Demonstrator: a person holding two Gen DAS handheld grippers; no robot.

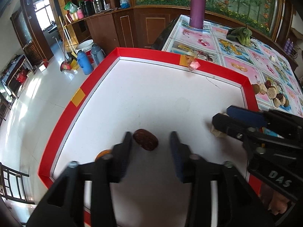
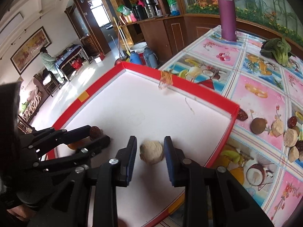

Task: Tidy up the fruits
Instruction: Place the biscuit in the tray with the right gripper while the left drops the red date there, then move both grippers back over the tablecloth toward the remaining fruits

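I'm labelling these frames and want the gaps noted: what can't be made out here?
- Orange fruit: left wrist view, mostly behind the left tongs.
- Pale piece: left wrist view, largely covered by the right tongs.
- Date: right wrist view, partly behind the red tray wall.

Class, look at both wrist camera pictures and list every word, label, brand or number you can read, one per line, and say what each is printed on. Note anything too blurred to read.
"DAS": raised letters on the black body of the right gripper, left wrist view.
Purple flask: no readable label.
Wall painting: any writing is too small to read.
Fruit-print tablecloth: pictures only, no legible words.
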